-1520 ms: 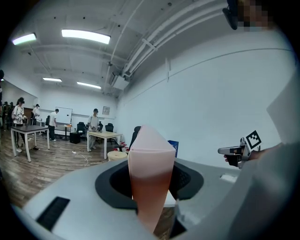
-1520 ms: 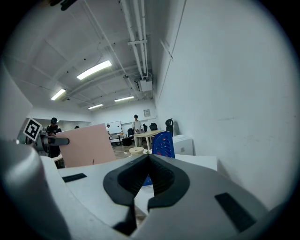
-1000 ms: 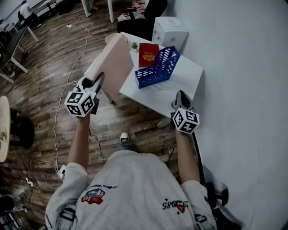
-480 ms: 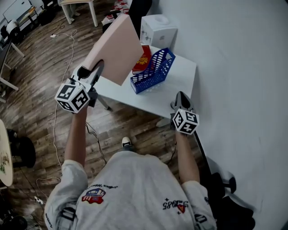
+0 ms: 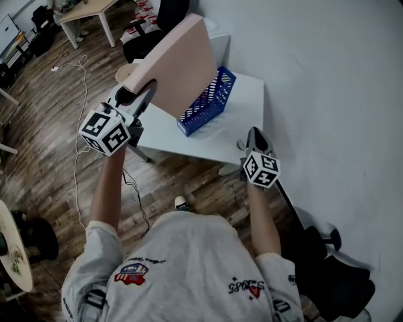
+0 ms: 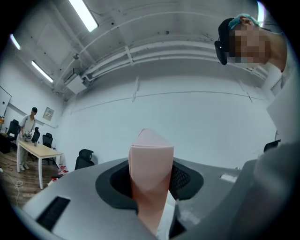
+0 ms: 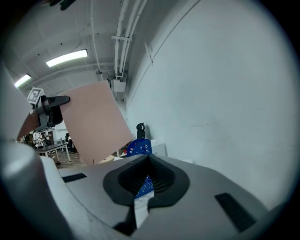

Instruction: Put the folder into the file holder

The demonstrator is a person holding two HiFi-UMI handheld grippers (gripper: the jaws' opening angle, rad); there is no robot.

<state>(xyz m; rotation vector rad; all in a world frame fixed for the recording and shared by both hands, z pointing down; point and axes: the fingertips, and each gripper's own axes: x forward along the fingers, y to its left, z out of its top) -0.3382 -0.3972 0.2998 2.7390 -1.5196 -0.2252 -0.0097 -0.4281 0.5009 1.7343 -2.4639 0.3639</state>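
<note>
My left gripper (image 5: 142,99) is shut on the lower corner of a large pink folder (image 5: 180,70) and holds it up, tilted, over the white table (image 5: 236,129). The folder covers the far left part of the blue mesh file holder (image 5: 211,104) standing on the table. In the left gripper view the folder's edge (image 6: 151,173) is pinched between the jaws. My right gripper (image 5: 254,133) hovers at the table's near right edge, jaws together with nothing in them. In the right gripper view the folder (image 7: 93,122) rises at left above the holder (image 7: 139,146).
A white box (image 5: 218,41) stands behind the holder. The white wall (image 5: 327,94) runs close along the table's right side. Cables (image 5: 79,157) lie on the wooden floor at left. A black chair (image 5: 165,17) and a wooden table (image 5: 88,9) stand farther back.
The left gripper has lifted the folder up and to the right, from beside the table to over the file holder; the folder now hides the red book. The right gripper has stayed put.
</note>
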